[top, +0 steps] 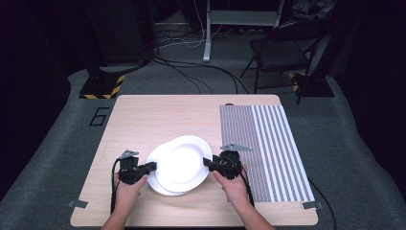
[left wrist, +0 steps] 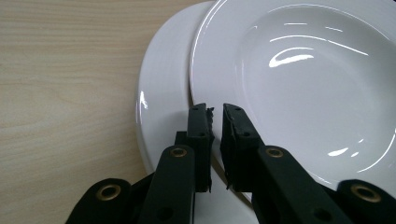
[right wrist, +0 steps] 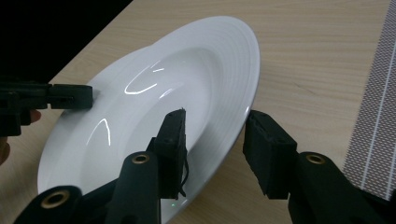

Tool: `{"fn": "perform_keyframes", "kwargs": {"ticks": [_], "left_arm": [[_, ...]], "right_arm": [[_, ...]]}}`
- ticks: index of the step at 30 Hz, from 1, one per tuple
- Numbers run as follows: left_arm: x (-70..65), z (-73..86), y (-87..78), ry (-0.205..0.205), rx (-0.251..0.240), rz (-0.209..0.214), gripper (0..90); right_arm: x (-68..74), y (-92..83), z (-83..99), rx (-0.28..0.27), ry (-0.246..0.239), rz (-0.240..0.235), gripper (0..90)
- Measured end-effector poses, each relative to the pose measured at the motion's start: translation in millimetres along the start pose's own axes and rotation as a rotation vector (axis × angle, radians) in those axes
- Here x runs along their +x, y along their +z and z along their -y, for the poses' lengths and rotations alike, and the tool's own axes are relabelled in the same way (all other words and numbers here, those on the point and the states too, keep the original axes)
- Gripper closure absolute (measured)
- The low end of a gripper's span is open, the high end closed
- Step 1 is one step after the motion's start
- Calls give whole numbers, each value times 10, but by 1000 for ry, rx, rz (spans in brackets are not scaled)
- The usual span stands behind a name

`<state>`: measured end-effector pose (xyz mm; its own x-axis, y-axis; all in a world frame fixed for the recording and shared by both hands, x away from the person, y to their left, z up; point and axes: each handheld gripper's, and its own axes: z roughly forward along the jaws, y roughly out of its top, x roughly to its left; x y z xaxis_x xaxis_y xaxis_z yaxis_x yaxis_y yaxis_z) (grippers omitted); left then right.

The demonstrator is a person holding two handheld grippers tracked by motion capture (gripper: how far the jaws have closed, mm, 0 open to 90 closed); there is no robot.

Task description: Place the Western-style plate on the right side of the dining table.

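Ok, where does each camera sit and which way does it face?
High view: above the person's side, looking forward and down at the table; forearms enter from below.
Left gripper view: rides the left gripper, facing the upper plate; own jaws clamp its rim.
Right gripper view: rides the right gripper, jaws astride the rim.
Shared: upper plate.

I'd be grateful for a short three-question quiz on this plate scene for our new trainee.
1. How many white plates lie on the table?
2. True or false: the striped mat lies under the plates.
3. What stands between the jaws of the right gripper: (a) the mat's edge, (b) the rim of the upper plate, (c) nothing?
Key: 1. Two; the upper plate sits offset on the lower plate. 2. False; the mat lies beside them. 3. b.
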<state>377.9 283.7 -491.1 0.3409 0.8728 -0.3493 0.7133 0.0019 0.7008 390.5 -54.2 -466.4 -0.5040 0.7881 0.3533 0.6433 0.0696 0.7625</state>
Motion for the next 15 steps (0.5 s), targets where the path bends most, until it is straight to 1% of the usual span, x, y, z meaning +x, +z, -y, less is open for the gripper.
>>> {"fn": "perform_keyframes", "kwargs": {"ticks": [2, 5, 7, 8, 9, 11, 13, 14, 15], "left_arm": [[-6, 2, 5, -2, -2, 0, 819], [-15, 6, 12, -4, -1, 1, 819], [-24, 12, 24, -11, 2, 7, 819], [-24, 12, 24, -11, 2, 7, 820], [-29, 15, 34, -12, 0, 12, 820], [-41, 19, 44, -12, 5, 15, 820], [-53, 21, 56, -5, 4, 12, 820], [-53, 21, 56, -5, 4, 12, 821], [-57, 26, 67, -11, 3, 21, 821]], "right_arm": [[1, -13, 4, 13, -20, 11, 586], [20, -53, -8, 30, -14, 8, 613], [39, -88, -31, 32, -32, 22, 622], [39, -88, -31, 32, -32, 22, 622], [44, -114, -58, 52, -31, 28, 633], [43, -120, -63, 52, -30, 29, 634], [44, -151, -68, 69, -32, 18, 631], [44, -151, -68, 69, -32, 18, 631], [59, -182, -59, 71, -28, 18, 629]]}}
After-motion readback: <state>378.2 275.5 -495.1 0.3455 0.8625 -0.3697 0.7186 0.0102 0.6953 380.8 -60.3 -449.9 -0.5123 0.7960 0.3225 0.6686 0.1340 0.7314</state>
